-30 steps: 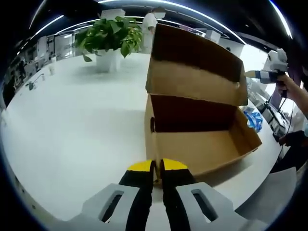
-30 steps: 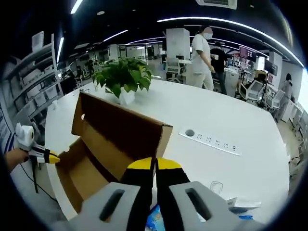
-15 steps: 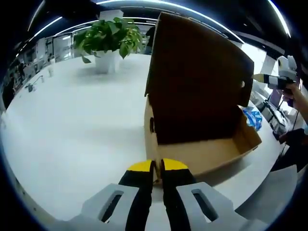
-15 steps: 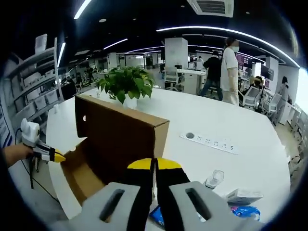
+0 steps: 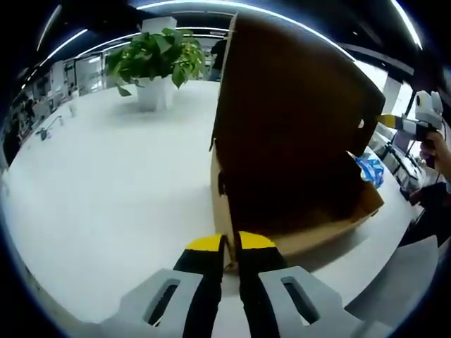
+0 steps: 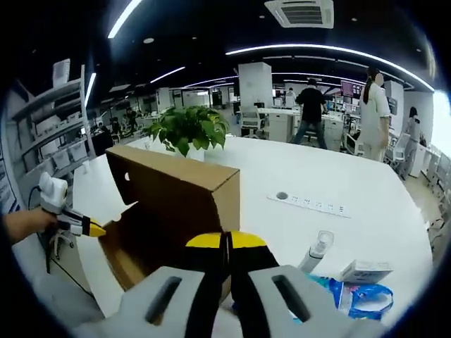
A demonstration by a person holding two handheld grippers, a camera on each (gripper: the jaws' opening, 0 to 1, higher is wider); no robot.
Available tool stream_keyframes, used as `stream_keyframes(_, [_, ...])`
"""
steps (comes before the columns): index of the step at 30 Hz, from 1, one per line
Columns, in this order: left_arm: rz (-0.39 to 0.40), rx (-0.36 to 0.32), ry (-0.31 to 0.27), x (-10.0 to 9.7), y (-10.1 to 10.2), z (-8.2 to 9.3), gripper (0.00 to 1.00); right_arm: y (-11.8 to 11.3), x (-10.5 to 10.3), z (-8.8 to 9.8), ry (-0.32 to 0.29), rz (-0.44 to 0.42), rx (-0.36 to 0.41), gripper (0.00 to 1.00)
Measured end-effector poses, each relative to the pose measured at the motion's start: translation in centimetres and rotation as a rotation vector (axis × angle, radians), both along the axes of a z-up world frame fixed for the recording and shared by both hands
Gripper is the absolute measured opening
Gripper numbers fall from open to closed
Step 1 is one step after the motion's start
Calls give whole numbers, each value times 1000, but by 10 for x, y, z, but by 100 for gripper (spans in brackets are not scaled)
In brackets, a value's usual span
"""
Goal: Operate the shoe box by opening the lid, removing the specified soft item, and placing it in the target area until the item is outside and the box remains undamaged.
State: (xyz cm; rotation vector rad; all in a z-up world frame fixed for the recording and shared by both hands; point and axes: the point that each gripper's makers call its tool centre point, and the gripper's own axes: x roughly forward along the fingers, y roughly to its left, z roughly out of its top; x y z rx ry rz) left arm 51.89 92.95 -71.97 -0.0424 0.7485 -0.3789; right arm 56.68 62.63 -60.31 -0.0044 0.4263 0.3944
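The brown cardboard shoe box (image 5: 310, 229) stands on the white table (image 5: 106, 183). Its hinged lid (image 5: 296, 105) leans forward over the box and hides most of the inside. My left gripper (image 5: 230, 243) is shut on the near corner of the box wall; the right gripper view has it (image 6: 88, 227) at the far end of the box (image 6: 134, 253). My right gripper (image 6: 225, 241) is shut on the edge of the lid (image 6: 176, 190), and its yellow tip (image 5: 391, 121) meets the lid's side flap. A blue soft packet (image 6: 352, 296) lies on the table beside the box.
A potted green plant (image 5: 151, 56) stands at the far side of the table. Next to the blue packet are a small clear bottle (image 6: 317, 250) and a small white carton (image 6: 363, 271). A power strip (image 6: 310, 204) lies further out. People walk in the office behind.
The lid has swung from leaning back to tipping forward over the box, with the right gripper on it. The left gripper has stayed at the box corner.
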Motion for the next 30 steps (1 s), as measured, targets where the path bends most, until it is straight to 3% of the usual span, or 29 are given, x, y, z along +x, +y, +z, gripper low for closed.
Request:
stream_keyframes(17, [-33, 56, -74, 2, 3, 7, 7, 7, -30, -12, -6, -3, 21, 1])
stream_keyframes(23, [-22, 54, -110, 6, 9, 20, 8, 8, -37, -16, -9, -3, 15, 1])
stream_keyframes(30, [-22, 59, -208, 19, 10, 55, 8, 9, -44, -20, -12, -2, 9, 1])
